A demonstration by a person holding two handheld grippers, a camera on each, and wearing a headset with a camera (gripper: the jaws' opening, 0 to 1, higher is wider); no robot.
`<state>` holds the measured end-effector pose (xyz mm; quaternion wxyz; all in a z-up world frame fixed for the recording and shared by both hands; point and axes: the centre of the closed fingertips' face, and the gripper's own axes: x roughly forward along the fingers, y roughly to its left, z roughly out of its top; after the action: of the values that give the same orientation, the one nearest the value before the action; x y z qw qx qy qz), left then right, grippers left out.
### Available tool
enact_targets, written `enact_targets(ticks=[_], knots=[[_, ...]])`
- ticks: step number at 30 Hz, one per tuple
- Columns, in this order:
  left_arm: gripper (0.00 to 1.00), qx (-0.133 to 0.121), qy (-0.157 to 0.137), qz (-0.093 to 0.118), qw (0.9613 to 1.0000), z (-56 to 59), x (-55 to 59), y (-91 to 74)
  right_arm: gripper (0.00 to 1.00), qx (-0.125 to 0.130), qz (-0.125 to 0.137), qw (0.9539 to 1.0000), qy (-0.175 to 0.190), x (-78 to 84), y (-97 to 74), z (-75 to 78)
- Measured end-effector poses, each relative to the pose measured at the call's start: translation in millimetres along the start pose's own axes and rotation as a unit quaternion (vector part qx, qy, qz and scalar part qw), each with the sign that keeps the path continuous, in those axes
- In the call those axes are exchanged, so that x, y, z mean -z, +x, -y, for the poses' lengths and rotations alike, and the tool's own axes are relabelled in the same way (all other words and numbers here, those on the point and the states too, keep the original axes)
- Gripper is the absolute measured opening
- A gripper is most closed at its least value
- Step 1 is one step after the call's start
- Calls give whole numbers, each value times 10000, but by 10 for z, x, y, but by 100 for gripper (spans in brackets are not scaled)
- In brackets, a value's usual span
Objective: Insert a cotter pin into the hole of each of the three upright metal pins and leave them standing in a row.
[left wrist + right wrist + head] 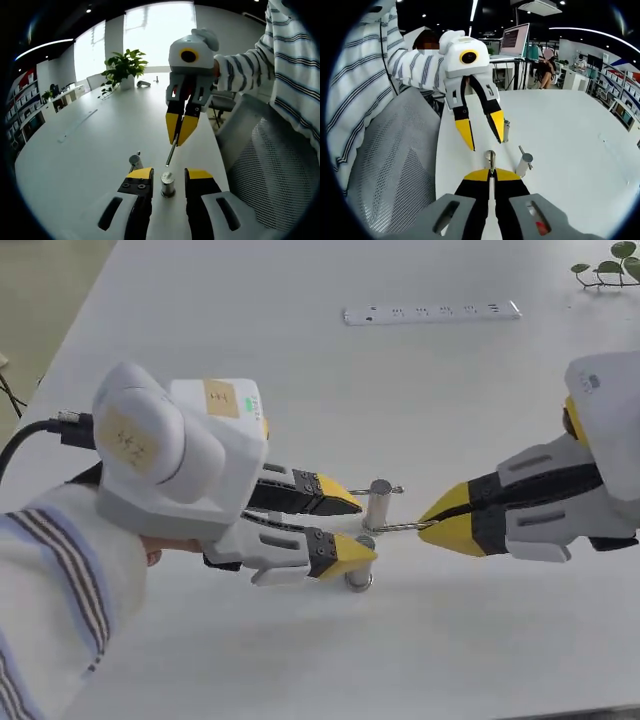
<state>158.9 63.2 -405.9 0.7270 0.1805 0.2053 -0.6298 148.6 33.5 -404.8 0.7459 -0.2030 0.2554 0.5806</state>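
Table [300,360], white, smooth.

Left gripper [360,530]: jaws open, 1 on each side of a bare metal pin [167,184]. Left gripper view shows a gap on both sides, so no clamp.

Right gripper [432,522]: jaws closed on a cotter pin [400,527], pinched at its right end. The free end points left, toward the bare metal pin, and stops just short of it.

Just beyond, on the far side, stands a 2nd metal pin [379,505]. It is upright, with a fitted cotter pin [390,490] through its top.

Handling, judged:
- Metal pin: short steel post, smooth, small foot. It is dense for its size but tips easily under a sideways push. Take it on the shank, below the cross hole, and leave the hole clear. Polished sides may slip, so close the jaws squarely.
- Cotter pin: thin wire, very light, stiff along its length. It can swivel in a tip pinch, so hold it near the head with the legs in line with the hole.

Risk: pushing before the left clamp closes would topple the post.
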Motion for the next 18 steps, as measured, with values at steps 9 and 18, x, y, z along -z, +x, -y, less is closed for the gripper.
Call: enact_targets(ticks=[9, 18], knots=[[22, 54, 132, -425, 9990, 14, 177, 102, 0, 58, 85, 9999, 102, 144, 51, 22], [18, -16, 130, -585, 9982, -43, 247, 171, 0, 72, 155, 9996, 212, 187, 90, 29]])
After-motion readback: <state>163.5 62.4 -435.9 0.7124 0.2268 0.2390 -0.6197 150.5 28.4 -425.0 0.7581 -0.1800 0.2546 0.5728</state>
